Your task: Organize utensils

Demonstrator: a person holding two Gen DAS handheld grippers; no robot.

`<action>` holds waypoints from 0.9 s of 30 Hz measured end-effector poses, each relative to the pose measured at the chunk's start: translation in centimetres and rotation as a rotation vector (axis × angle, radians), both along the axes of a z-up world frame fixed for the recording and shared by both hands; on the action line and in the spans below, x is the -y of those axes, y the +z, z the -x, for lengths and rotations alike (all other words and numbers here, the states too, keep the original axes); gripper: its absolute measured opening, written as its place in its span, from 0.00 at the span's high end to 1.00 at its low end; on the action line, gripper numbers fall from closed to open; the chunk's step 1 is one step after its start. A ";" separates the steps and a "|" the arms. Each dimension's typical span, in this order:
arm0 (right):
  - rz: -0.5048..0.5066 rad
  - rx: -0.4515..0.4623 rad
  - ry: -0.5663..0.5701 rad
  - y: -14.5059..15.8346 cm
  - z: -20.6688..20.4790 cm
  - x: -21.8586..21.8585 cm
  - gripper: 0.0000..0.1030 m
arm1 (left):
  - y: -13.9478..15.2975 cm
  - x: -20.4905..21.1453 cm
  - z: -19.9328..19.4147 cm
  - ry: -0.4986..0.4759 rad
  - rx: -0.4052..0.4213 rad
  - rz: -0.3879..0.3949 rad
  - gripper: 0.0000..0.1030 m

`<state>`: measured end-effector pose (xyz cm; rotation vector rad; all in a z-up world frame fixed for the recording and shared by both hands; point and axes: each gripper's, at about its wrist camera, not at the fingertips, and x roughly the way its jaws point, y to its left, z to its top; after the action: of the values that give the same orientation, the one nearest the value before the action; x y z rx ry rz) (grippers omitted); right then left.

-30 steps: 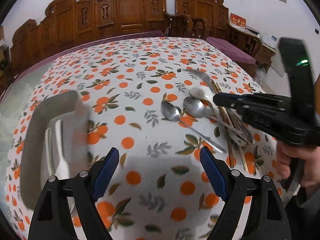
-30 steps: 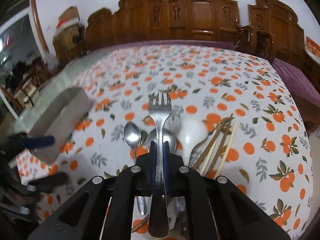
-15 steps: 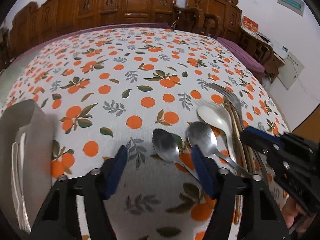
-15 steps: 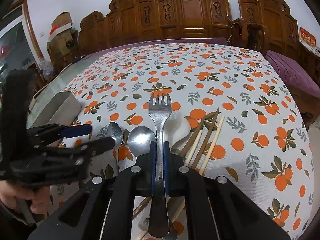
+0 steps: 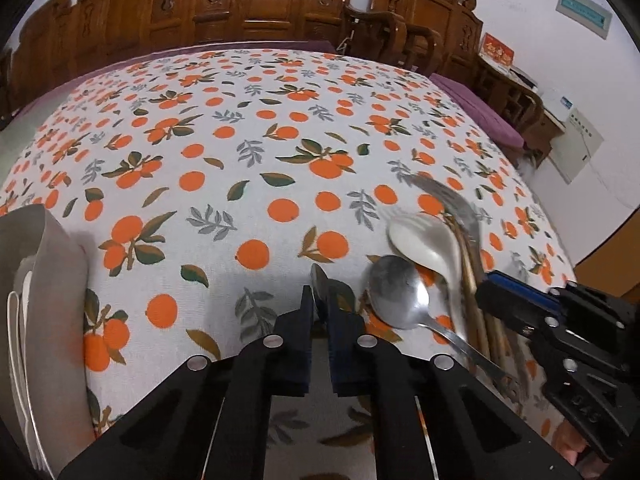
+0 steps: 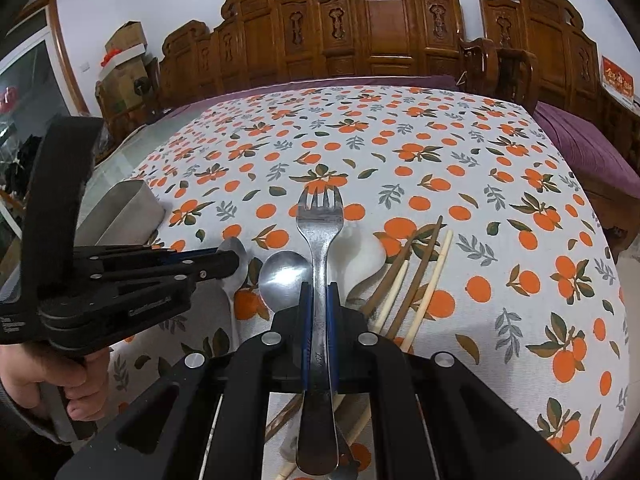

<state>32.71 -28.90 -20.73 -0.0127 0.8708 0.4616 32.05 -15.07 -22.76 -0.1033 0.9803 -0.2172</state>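
R claw (image 6: 318, 300) was clamped on a steel fork (image 6: 319, 240), pads tight on both sides of the handle. Fork's long axis ran straight fwd along the fingers, tines pointing away from the camera toward the carved wooden bench (image 6: 384, 32), handle end toward the lens; it sat above the other utensils, not lying on the surface (image 6: 500, 240).

L claw (image 5: 318, 300) was nearly closed w/ a small steel spoon (image 5: 319, 278) pinched edge-on between its pads, only a thin sliver of bowl showing past the tips, pointing fwd. In R view that spoon (image 6: 236, 258) lay w/ bowl away, handle toward the near edge, L claw (image 6: 234, 266) at its bowl.

On the orange-print cloth, just R of it: a larger steel spoon (image 5: 394, 296), bowl away, handle slanting near-right; a white spoon (image 5: 424, 244) beside it, touching the chopsticks (image 6: 416, 276), which lay in a loose bundle w/ long axes slanting far-right.

Grey metal tray (image 5: 52, 280) sat at the far L side of the surface, well apart from the pile; held pale/white utensils (image 5: 24, 320) lengthwise — type hard to tell.
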 end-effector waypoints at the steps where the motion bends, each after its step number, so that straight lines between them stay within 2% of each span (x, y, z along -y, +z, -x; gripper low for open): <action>1: 0.001 0.002 0.002 0.1 0.1 -0.2 0.92 | 0.4 -0.1 0.3 -0.001 0.006 -0.002 0.97; 10: 0.012 0.008 0.018 0.4 1.0 -2.2 0.92 | 4.4 -1.2 3.0 -0.025 0.078 -0.059 0.99; 18: 0.010 0.013 0.035 0.8 2.1 -4.0 0.92 | 7.9 -4.4 5.1 -0.008 0.132 -0.082 0.99; 27: 0.012 0.008 0.043 1.0 3.1 -5.4 0.92 | 9.9 -7.2 6.6 0.008 0.165 -0.106 0.99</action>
<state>29.57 -23.53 -19.69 -0.0442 0.8672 0.4967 25.40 -7.86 -12.83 0.0080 0.8253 -0.1634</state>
